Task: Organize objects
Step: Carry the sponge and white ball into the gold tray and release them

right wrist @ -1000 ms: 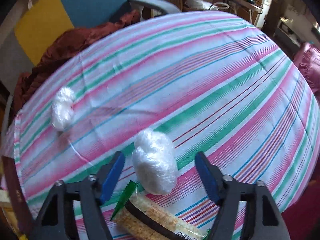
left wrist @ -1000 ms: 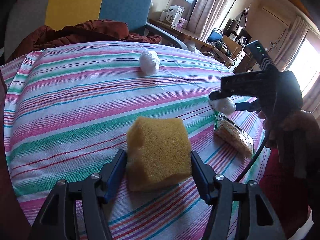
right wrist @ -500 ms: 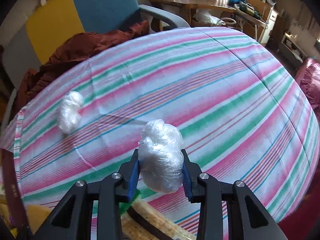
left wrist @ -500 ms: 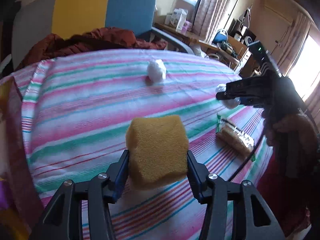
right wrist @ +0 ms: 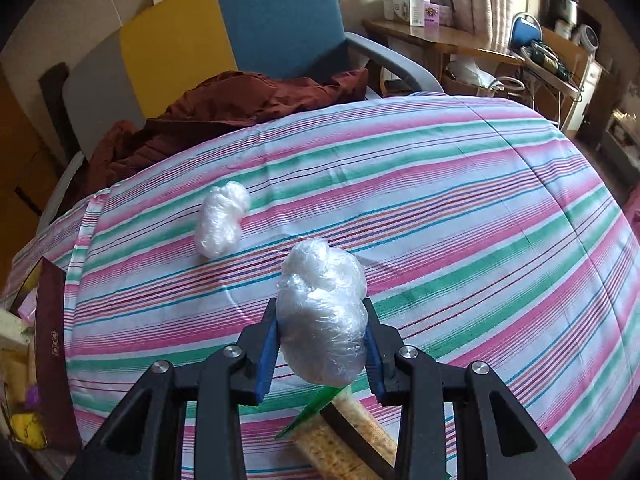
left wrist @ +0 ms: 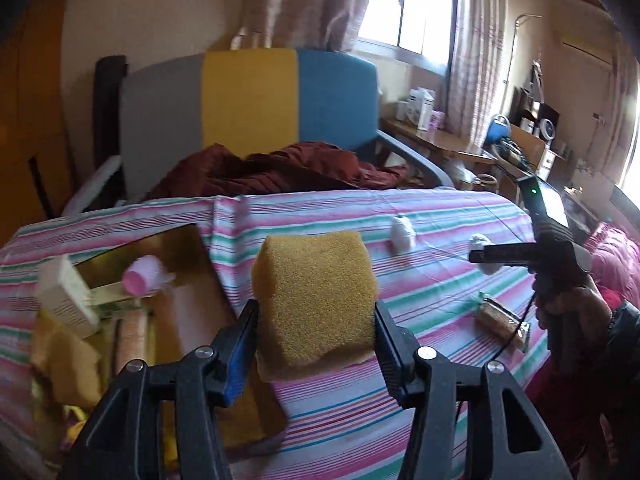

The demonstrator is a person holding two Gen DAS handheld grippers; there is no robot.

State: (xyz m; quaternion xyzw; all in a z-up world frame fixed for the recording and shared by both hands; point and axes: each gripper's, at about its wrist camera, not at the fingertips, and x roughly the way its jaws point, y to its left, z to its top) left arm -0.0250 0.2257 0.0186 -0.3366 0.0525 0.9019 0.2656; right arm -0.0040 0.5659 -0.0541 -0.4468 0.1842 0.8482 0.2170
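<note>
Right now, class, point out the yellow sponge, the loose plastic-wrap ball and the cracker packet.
yellow sponge [left wrist: 314, 300], left wrist view, front face.
loose plastic-wrap ball [right wrist: 222, 224], right wrist view, its middle.
cracker packet [left wrist: 500, 320], left wrist view, top face.

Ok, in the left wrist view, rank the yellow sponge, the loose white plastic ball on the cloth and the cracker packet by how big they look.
1. Yellow sponge, though nearest the camera.
2. Cracker packet.
3. Loose white plastic ball, but it lies farther off, so this order is unsure.

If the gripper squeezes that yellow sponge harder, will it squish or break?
Probably squish: the yellow sponge looks porous and foamy, and its bottom edge already bulges between the left gripper pads. It likely weighs little, since it hangs there without sagging. Its rough surface should resist slipping.
</note>
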